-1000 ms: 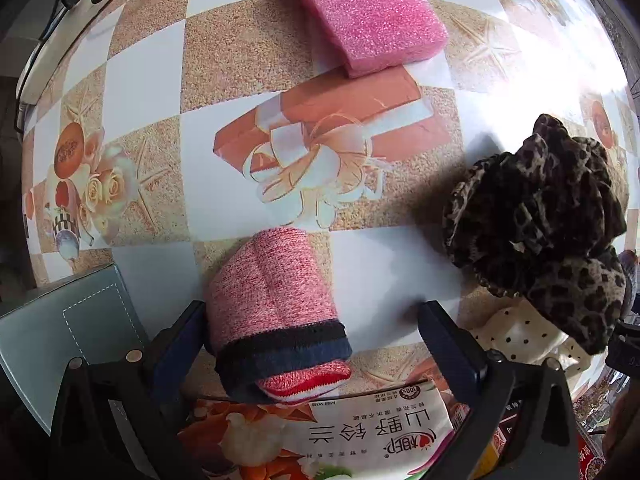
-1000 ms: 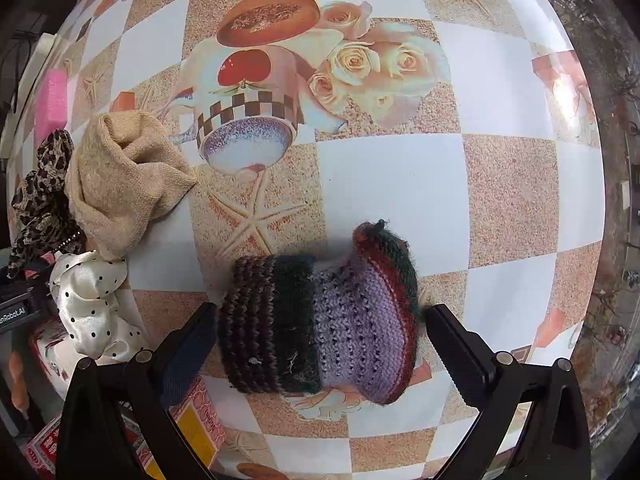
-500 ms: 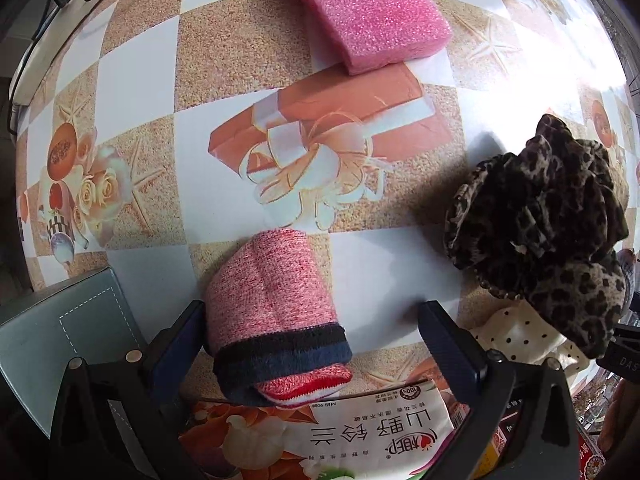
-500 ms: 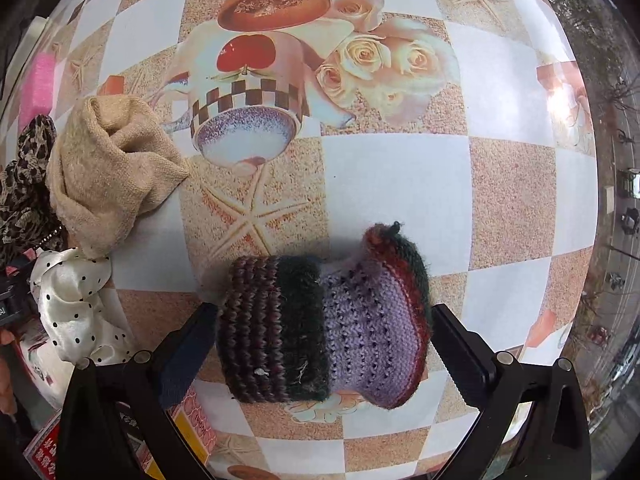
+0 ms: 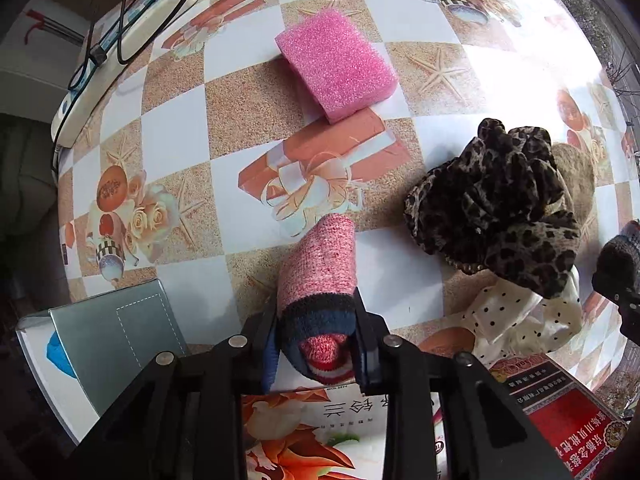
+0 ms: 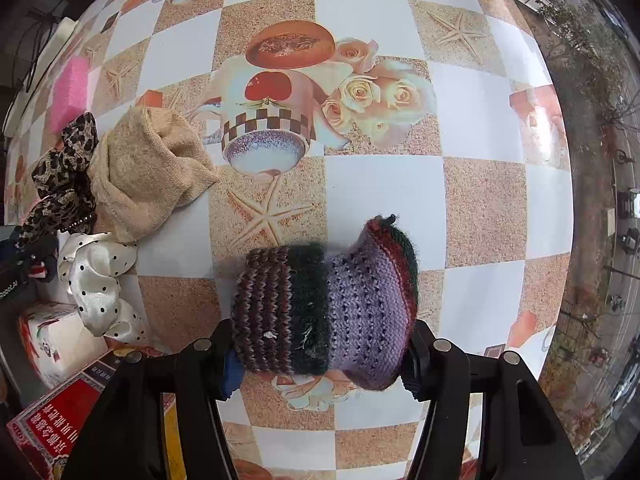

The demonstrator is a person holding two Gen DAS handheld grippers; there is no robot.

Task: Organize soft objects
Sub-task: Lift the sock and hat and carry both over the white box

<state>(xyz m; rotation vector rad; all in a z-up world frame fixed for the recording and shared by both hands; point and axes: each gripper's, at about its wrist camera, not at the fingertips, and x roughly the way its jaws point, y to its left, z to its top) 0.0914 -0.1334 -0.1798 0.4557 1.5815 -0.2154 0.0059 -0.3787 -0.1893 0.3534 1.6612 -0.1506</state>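
So the left gripper [image 5: 316, 344] is clamped tight on the pink rolled sock [image 5: 320, 280], both black fingers [image 5: 366, 344] pressing into its navy cuff end, and the pink part sticks out ahead over the table [image 5: 192, 128] with its checkered cloth. The right gripper [image 6: 322, 346] has the striped knit piece [image 6: 324, 308] between its fingers [image 6: 416, 350], jaws closing at this moment, and both sides already touch the wool, the brown-striped end on one side and the purple end on the other. Moving outward from the left one: a grey box [image 5: 120, 332] sits at the table's near left corner beside it, and a printed package [image 5: 312, 436] lies right under the gripper at the near edge. The pink sponge [image 5: 338, 66] lies well ahead of the sock, toward the far edge, with a white power strip [image 5: 120, 52] along the far left edge. To the right of the sock there's a heap: a leopard scrunchie [image 5: 500, 208] sitting partly on a white polka-dot scrunchie [image 5: 520, 320], with a red box [image 5: 560, 420] by the near edge. From the right wrist view you also get a beige cloth [image 6: 148, 172] bunched up just beside the leopard one, touching it, well apart from the knit piece.
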